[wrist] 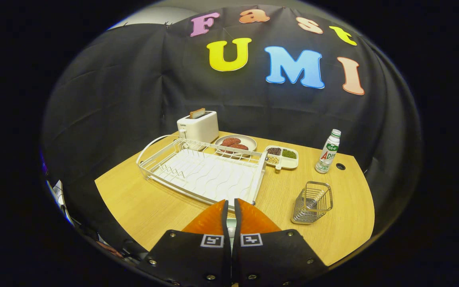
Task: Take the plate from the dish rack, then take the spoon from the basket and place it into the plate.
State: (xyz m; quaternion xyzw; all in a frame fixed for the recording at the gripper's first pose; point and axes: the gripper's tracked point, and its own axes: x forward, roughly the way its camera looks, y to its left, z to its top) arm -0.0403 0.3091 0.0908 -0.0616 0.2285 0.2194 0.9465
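We are looking along the gripper (230, 207), whose fingers are lying pressed almost together with only a thin slit between them; something pale is glinting low in that slit (231, 230), but we cannot tell what it is, nor whether the fingers are gripping it. The fingers are hovering over the light wooden counter (142, 203), their tips sitting just at the near edge of the white wire dish rack (203, 169). That rack is lying with its long axis running slantwise from the near fingertips away toward the white two-slot toaster (198, 125), which is standing just behind the rack's far corner with a slice of toast poking up from it. Beside the toaster, just beyond the rack's far rail, a round pale plate carrying reddish-brown patties (235, 142) is resting flat on the counter. Next to it a white divided tray of dark, green and tan grains (281, 157) is sitting, and further off a small white bottle with a green label (328, 151) is standing upright. Nearer to us, well apart from the rack, a small metal wire basket (312, 202) is standing upright.
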